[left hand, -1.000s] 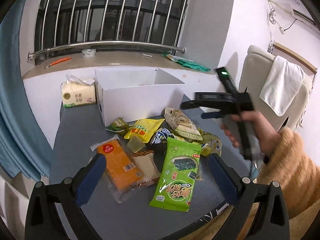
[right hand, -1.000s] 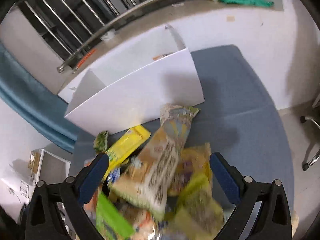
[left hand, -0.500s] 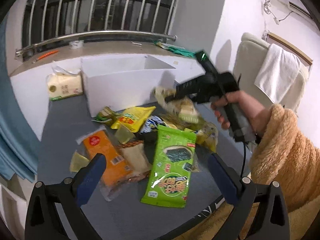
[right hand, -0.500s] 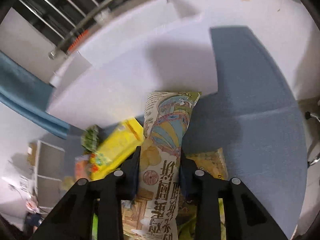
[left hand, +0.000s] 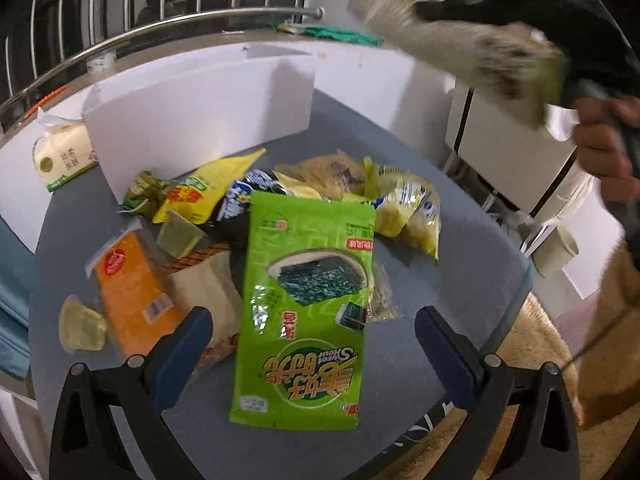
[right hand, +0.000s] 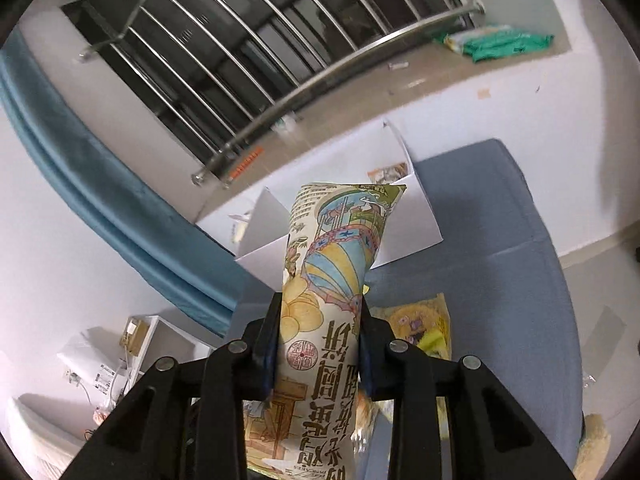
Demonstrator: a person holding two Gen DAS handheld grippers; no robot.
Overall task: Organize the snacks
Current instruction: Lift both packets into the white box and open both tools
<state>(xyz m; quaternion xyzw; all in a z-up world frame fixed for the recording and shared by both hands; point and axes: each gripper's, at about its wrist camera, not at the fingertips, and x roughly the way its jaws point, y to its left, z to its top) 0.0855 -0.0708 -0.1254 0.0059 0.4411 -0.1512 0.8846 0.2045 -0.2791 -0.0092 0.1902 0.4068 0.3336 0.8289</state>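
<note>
Clearly lifted off the table, the balloon-print snack bag [right hand: 328, 304] is pinched across its middle by the right gripper [right hand: 318, 344], whose fingers [right hand: 267, 344] press into both sides of the packet. In the right wrist view the bag's sealed top end points toward 12 o'clock, in front of the white box [right hand: 404, 216], which stands open on the blue-grey table [right hand: 520, 280]. From the left wrist view the same bag [left hand: 460, 44] appears blurred in the air at about 1 o'clock, with the person's right hand [left hand: 608, 140] at 3 o'clock.

Below, the left gripper [left hand: 312, 344] hovers with its fingers [left hand: 182, 348] spread wide, holding nothing. Between them, on the table [left hand: 460, 240], lies the green seaweed pack [left hand: 308, 312], flat and lengthwise. At its 9 o'clock is an orange packet [left hand: 132, 292], touching a pale sandwich pack [left hand: 204, 292]. Toward 12 o'clock the remaining snacks are heaped together: a yellow bag [left hand: 208, 188], a blue-and-white wrapper [left hand: 240, 196] and yellow-green packets [left hand: 408, 208]. The white box [left hand: 200, 112] stands just behind the heap, and a tissue pack [left hand: 64, 152] sits to the box's left at 10 o'clock.
</note>
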